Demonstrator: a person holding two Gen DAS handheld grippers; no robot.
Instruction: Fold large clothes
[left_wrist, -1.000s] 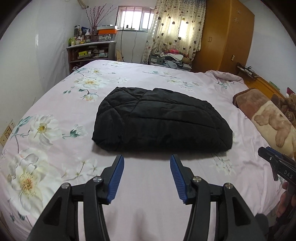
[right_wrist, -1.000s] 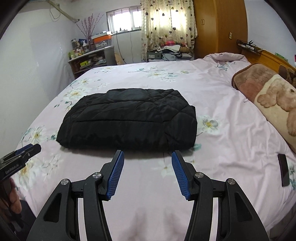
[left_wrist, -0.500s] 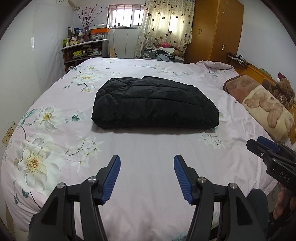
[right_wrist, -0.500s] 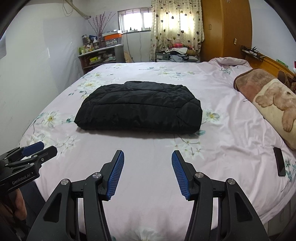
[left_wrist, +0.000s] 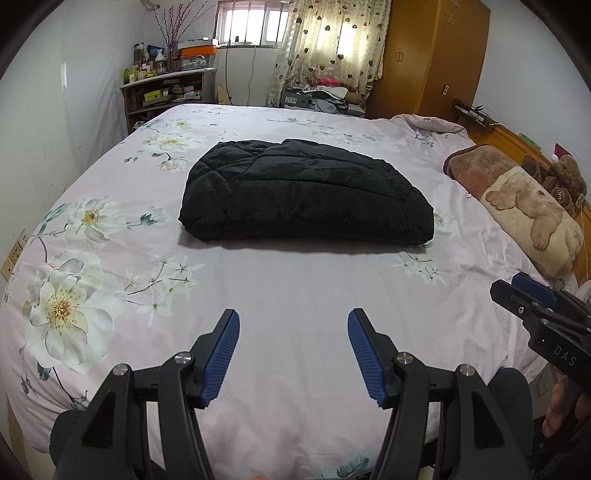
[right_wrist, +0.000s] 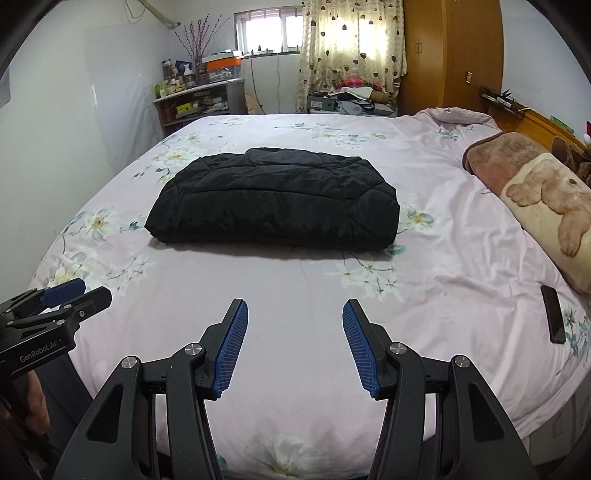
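- The black quilted jacket (left_wrist: 306, 195) is lying folded into a thick bundle on the bed (left_wrist: 295, 295), around the middle of its pink flowered cover, with one long folded edge facing the near side of the bed.
- The left gripper (left_wrist: 293, 352) is hanging over the near part of the bed, well apart from the jacket; its jaws have just been opening and are standing wide, with nothing but bare cover showing between the blue pads (left_wrist: 221, 354).
- The right gripper (right_wrist: 295, 345) is hanging beside it over the same near part of the bed, also clear of the jacket, its jaws standing wide and gripping nothing.
- Each gripper is showing at the edge of the other's view, with part of a hand (left_wrist: 559, 410) wrapping its handle.
- A brown pillow with a bear picture (right_wrist: 546, 199) is lying on the bed to the right of the jacket, well apart from it.
- A dark phone (right_wrist: 553, 314) is resting on the bed near its right edge, below the pillow.
- A teddy bear (left_wrist: 565, 173) is sitting behind the pillow, at the wooden headboard.
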